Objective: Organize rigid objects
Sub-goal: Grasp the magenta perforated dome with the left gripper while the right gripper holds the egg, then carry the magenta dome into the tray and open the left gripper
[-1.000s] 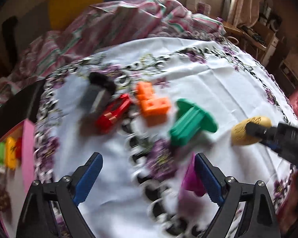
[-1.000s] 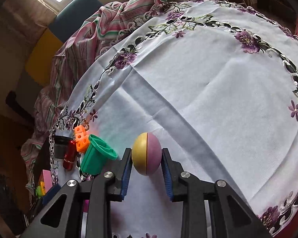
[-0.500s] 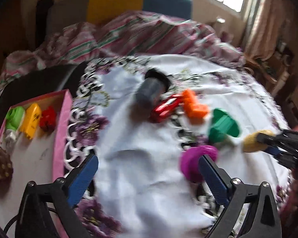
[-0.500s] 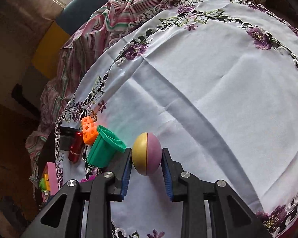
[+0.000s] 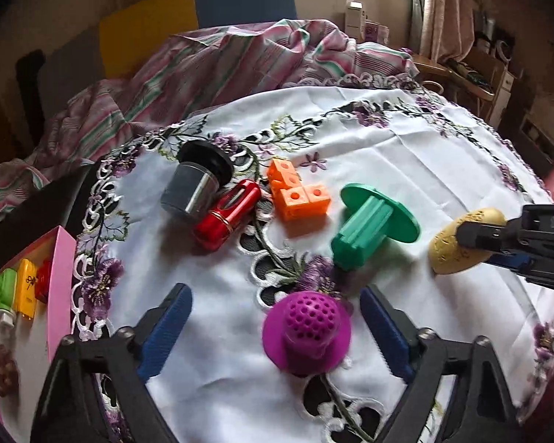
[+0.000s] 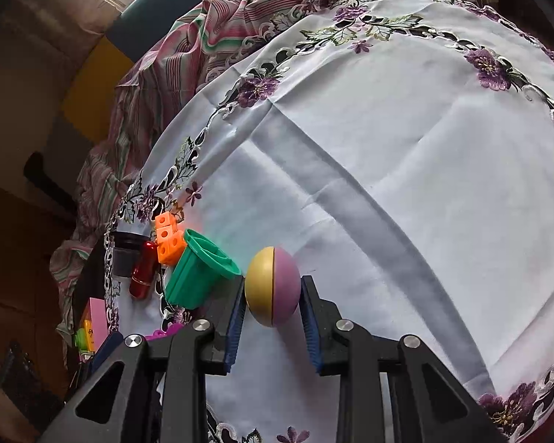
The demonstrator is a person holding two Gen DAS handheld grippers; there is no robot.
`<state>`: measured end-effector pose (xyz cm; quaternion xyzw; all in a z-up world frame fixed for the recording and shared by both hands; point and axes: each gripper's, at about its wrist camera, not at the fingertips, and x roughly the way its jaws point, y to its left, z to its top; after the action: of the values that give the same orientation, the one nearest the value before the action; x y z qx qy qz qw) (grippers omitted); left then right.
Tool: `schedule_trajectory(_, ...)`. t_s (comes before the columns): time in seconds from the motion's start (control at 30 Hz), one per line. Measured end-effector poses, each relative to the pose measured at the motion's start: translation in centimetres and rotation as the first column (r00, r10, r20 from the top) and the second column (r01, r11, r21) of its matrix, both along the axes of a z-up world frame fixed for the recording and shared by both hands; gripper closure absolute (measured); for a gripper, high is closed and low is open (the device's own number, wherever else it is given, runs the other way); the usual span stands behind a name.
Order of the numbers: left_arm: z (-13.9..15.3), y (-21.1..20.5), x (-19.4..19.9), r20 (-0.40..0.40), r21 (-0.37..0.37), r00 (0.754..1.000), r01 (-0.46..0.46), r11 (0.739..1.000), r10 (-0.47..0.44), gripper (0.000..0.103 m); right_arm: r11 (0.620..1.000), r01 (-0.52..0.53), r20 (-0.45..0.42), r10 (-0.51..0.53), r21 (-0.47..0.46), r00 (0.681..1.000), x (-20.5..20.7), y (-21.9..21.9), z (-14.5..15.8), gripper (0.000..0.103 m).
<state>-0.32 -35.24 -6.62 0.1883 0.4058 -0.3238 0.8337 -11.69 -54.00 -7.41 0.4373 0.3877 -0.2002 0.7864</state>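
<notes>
Right gripper (image 6: 273, 308) clamped on the yellow-and-purple ball (image 6: 272, 286), which is low over the white embroidered tablecloth (image 6: 406, 155) beside the green flanged piece (image 6: 197, 273). Left gripper (image 5: 277, 321) spread wide, grasping nothing, its fingers either side of the magenta perforated cap (image 5: 306, 332) standing on the cloth.

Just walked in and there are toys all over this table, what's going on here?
A person with two handheld grippers is sorting small toys. The right gripper is shut on a yellow-and-purple ball on the white embroidered tablecloth. The left gripper is open, its fingers either side of a purple perforated cap. A green spool, orange blocks, a red piece and a dark jar lie loose. A pink box at the left holds a few toys.
</notes>
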Motion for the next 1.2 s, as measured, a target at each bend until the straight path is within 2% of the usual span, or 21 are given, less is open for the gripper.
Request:
schedule_trajectory(0.13, -0.9, -0.3, 0.1, -0.003, 0.04, 1.0, 0.013, 0.999, -0.013, 0.04, 1.0, -0.01, 0.006, 0.01, 0.006, 1.0, 0.1, 0.1, -0.1, 0.074)
schedule_trajectory(0.2, -1.5, -0.3, 0.4, -0.052, 0.045, 0.998, 0.03, 0.999, -0.028, 0.069, 1.0, -0.027, 0.01, 0.027, 0.003, 1.0, 0.4, 0.3, 0.0, 0.075)
schedule_trajectory(0.27, -1.8, -0.1, 0.7, -0.093, 0.038, 0.995, 0.03, 0.999, -0.026, 0.069, 0.999, -0.032, 0.015, 0.032, 0.004, 0.999, 0.4, 0.4, 0.0, 0.075)
schedule_trajectory(0.37, -1.3, 0.6, 0.7, -0.099, 0.018, 0.995, 0.015, 1.0, -0.013, 0.07, 0.999, -0.033, 0.035, 0.031, 0.032, 0.999, 0.4, 0.3, -0.2, 0.075)
schedule_trajectory(0.53, 0.3, 2.4, 0.4, -0.102, -0.015, 0.995, 0.011, 1.0, -0.012, 0.07, 0.999, -0.041, 0.046, 0.04, 0.024, 0.998, 0.4, 0.4, 0.0, 0.075)
schedule_trajectory(0.77, 1.9, 5.3, -0.5, -0.072, 0.0, 0.997, -0.006, 1.0, 0.006, 0.07, 0.998, -0.051, 0.065, 0.049, 0.037, 0.997, 0.5, 0.5, 0.0, 0.075)
schedule_trajectory(1.03, 2.8, 12.3, 0.1, -0.094, -0.026, 0.988, -0.124, 0.992, 0.121, 0.07, 0.997, -0.072, 0.051, 0.071, 0.023, 0.996, 0.8, 0.8, 0.0, 0.075)
schedule_trajectory(1.2, 3.1, 16.8, 0.8, -0.126, -0.043, 0.97, -0.215, 0.976, 0.208, 0.069, 0.996, -0.083, 0.047, 0.082, 0.019, 0.995, 1.0, 1.1, 0.0, 0.075)
